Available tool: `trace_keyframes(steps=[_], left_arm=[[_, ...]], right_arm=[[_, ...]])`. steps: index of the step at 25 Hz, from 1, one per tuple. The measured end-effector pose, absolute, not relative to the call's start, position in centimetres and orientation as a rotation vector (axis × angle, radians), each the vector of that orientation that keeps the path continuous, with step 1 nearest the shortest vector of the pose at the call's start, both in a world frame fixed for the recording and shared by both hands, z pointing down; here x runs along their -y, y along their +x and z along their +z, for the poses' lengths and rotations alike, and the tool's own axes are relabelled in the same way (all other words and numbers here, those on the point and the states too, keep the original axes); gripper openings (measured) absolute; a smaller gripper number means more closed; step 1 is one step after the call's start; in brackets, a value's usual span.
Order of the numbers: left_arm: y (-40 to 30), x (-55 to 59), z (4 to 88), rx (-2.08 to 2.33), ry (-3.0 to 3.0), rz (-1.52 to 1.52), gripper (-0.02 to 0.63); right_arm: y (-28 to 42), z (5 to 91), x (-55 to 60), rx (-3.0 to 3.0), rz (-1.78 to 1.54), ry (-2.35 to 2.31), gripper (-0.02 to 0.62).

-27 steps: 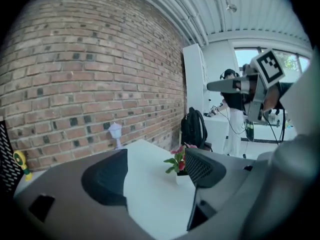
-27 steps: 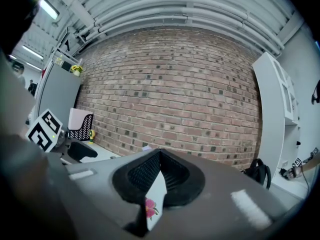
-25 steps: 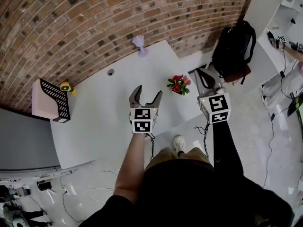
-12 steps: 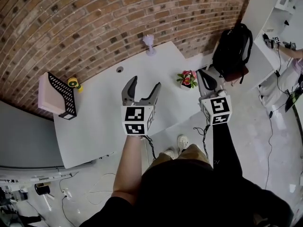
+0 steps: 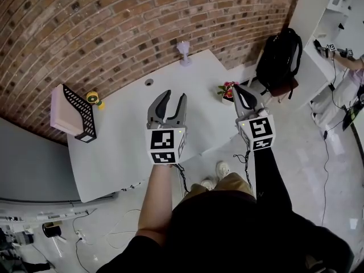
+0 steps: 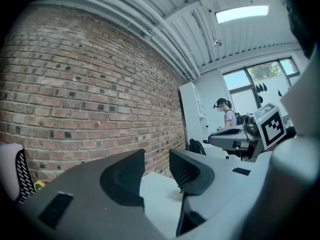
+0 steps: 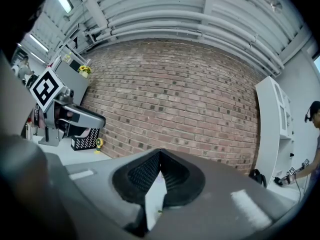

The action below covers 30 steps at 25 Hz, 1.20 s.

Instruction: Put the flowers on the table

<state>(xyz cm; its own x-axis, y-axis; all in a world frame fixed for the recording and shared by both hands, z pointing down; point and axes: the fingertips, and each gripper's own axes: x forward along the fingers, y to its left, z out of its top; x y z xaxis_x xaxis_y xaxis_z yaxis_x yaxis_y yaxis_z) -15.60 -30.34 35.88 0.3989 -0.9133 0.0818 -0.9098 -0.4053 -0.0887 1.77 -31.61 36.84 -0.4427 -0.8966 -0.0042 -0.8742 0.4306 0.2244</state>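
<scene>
Entry, head view. I am holding both tongs out level over the white desk, which is standing against the brick wall.

Flowers: a small bunch, red and pink blooms with green leaves showing at the edges. They are sitting upright on the desk, at its right end, on the side nearest the black backpack. Their lower part is too small and too covered to make out. From this view my right tongs are overlapping their right side, so I cannot tell whether anything is touching.

Left tongs: jaws standing partly apart, having just been closing. The left gripper view is showing a clear gap between the two ribbed pads, with only desk surface and wall behind it. They are gripping nothing. They are hovering over the middle of the desk, well apart from the flowers.

Right tongs: jaws brought together. In the right gripper view the pads are meeting at their tips, and nothing is held between them.

Other items on the desk:
- A black mesh rack is at the left end.
- A small yellow figure is just beside the rack.
- A lilac object is at the far edge by the wall.
</scene>
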Motion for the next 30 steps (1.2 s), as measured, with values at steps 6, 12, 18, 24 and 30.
trace_keyframes(steps=[6,12,18,24,30], left_arm=[[-17.3,30.2,34.9,-1.756,-2.531,-0.131,0.009],[-17.4,29.9,34.7,-1.750,-2.516,-0.116,0.009],[-17.2,29.9,34.4,-1.750,-2.522,-0.111,0.009],[-16.7,29.9,34.9,-1.733,-2.535,-0.140,0.009],[-16.3,30.1,35.6,-1.733,-2.561,-0.163,0.009]], right_arm=[[1.0,36.2,31.3,2.536,-0.318,1.598,0.000],[1.3,35.0,30.6,2.506,-0.376,1.648,0.000],[1.2,34.6,30.2,2.506,-0.371,1.652,0.000],[1.2,34.8,29.9,2.525,-0.363,1.640,0.000],[1.2,35.0,29.9,2.522,-0.377,1.618,0.000]])
